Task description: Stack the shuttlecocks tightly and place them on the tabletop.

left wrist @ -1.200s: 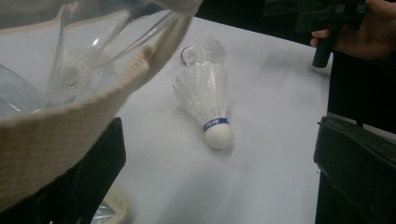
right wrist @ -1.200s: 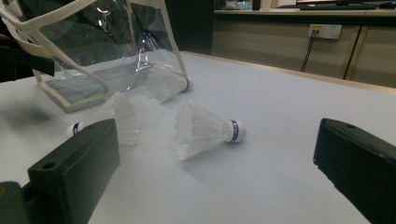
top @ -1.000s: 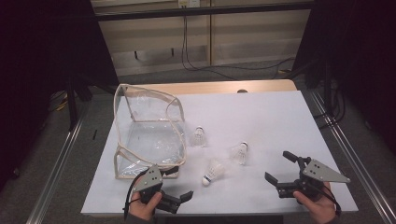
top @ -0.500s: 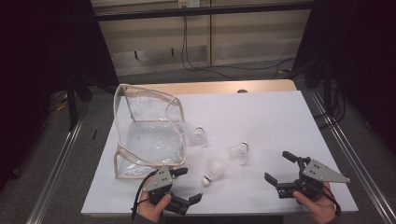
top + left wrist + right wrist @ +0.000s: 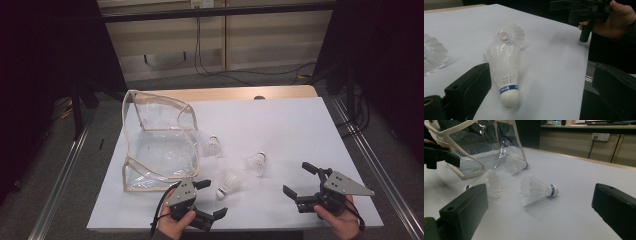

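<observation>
Three white shuttlecocks lie on the white table (image 5: 280,120): one (image 5: 214,147) beside the clear plastic bag (image 5: 157,145), one (image 5: 255,163) in the middle, one (image 5: 229,184) nearest the front. My left gripper (image 5: 211,199) is open just left of the nearest shuttlecock (image 5: 505,72), whose cork tip points at me between the spread jaws. The right gripper (image 5: 297,178) is open at the front right, facing the middle shuttlecock (image 5: 536,188) from a short distance. Nothing is held.
The bag (image 5: 474,150) stands open with cream-edged seams at the table's left. Metal rails run along both sides of the table. A wooden strip (image 5: 240,93) edges the far side. Bare white surface stretches right and back.
My left gripper has moved right and slightly forward, closing in on the nearest shuttlecock. The right gripper has barely shifted. The shuttlecocks and bag have stayed put.
</observation>
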Action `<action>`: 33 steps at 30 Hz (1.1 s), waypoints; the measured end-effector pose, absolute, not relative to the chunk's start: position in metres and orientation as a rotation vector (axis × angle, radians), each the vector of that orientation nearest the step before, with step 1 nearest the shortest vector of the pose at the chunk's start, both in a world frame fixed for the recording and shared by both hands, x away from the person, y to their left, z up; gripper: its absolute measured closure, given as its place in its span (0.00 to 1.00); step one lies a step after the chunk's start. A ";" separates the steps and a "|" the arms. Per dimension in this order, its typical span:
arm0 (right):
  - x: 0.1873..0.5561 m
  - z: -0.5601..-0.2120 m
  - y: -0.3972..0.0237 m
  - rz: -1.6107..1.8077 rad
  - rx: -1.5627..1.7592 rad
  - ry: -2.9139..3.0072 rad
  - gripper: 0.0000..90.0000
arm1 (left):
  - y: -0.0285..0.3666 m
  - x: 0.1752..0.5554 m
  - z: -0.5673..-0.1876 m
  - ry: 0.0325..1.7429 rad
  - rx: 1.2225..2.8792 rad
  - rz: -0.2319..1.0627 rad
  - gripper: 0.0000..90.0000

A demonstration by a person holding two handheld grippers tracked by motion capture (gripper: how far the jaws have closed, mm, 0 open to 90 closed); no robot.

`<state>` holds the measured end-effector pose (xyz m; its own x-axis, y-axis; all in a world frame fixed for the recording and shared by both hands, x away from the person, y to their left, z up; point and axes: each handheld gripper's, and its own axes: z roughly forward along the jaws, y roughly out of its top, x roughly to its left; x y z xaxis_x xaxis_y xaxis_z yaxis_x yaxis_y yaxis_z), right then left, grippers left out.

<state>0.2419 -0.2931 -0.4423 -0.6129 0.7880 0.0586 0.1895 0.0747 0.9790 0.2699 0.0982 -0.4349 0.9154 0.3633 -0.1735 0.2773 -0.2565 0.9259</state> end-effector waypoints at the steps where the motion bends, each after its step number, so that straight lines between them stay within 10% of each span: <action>1: 0.242 -0.442 -0.293 1.569 0.965 1.860 0.00 | 0.094 0.269 -0.434 0.462 1.861 0.089 0.03; 33: 0.240 -0.442 -0.295 1.576 0.960 1.857 0.00 | 0.021 0.290 -0.400 0.548 1.852 0.109 0.03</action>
